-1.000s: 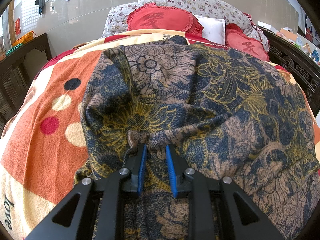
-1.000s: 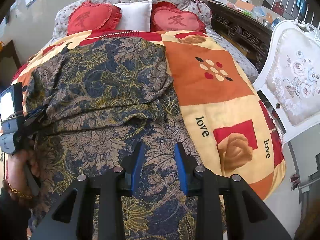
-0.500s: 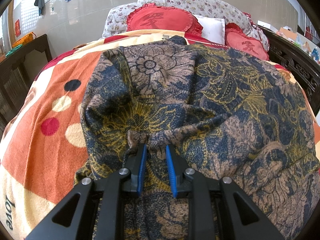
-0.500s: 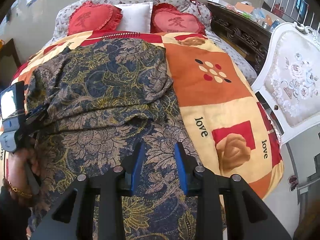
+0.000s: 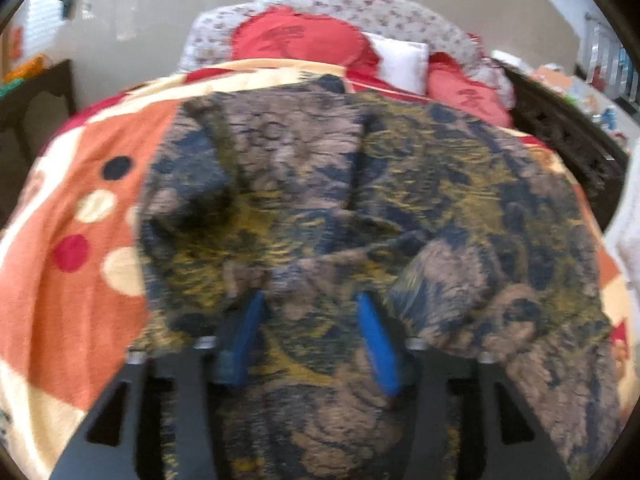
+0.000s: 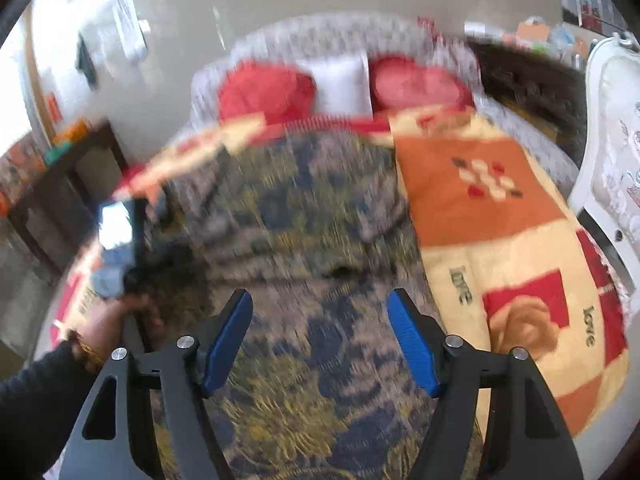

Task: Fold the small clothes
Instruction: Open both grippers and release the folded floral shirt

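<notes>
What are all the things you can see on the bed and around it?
Blue, brown and yellow floral patterned garment: one, spread across the bed's middle.
Orange, cream and red patchwork blanket: one, covering the bed.
Red round cushions: two, at the headboard.
White pillow: one, between the cushions.
Dark wooden side table: one, left of the bed.
White floral upholstered chair: one, right of the bed.
Left gripper: black, blue pads, open over the garment.
Right gripper: black, blue pads, open above the garment.

Rumpled blue-and-gold floral garment (image 5: 360, 208), partly folded, on the bed
</notes>
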A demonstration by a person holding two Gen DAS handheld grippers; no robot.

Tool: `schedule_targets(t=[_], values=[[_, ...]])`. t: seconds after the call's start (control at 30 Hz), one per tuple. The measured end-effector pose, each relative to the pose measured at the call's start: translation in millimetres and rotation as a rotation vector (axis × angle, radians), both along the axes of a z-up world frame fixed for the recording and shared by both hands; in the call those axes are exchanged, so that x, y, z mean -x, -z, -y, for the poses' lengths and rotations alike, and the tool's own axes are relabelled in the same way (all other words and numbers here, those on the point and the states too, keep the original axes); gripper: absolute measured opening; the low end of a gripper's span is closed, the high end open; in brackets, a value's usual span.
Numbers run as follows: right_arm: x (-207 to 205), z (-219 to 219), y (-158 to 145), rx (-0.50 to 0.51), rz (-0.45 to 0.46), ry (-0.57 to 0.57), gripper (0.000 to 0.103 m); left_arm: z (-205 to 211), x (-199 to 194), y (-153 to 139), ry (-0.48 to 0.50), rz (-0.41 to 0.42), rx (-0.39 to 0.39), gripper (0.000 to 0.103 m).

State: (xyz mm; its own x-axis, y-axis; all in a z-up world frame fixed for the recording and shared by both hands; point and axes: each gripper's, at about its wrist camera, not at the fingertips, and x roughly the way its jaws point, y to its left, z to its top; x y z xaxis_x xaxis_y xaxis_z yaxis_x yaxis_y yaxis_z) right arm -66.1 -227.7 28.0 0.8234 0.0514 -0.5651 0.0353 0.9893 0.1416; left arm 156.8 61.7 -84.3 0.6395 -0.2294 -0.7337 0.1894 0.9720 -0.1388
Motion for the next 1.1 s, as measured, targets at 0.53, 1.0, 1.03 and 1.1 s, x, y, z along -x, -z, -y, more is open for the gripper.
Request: schedule_targets(t=[0.53,1.0,1.03,1.1], values=[[-19,-6,65,0.147,-0.215,-0.040,0.084,25,-2,5,0.097,-0.022,-0.059,0.103],[-9,-2,65,0.074,-0.206,-0.068,0.082,-35,31,-38,-0.164,0.049,-0.107,0.082],[-7,-2,63,0.070,-0.194,-0.074,0.082,-37,36,-42,-0.163,0.041,-0.111,0.082],[-3,-2,57,0.086,-0.164,-0.075,0.082,-34,48,-48,-0.153,0.022,-0.132,0.082]])
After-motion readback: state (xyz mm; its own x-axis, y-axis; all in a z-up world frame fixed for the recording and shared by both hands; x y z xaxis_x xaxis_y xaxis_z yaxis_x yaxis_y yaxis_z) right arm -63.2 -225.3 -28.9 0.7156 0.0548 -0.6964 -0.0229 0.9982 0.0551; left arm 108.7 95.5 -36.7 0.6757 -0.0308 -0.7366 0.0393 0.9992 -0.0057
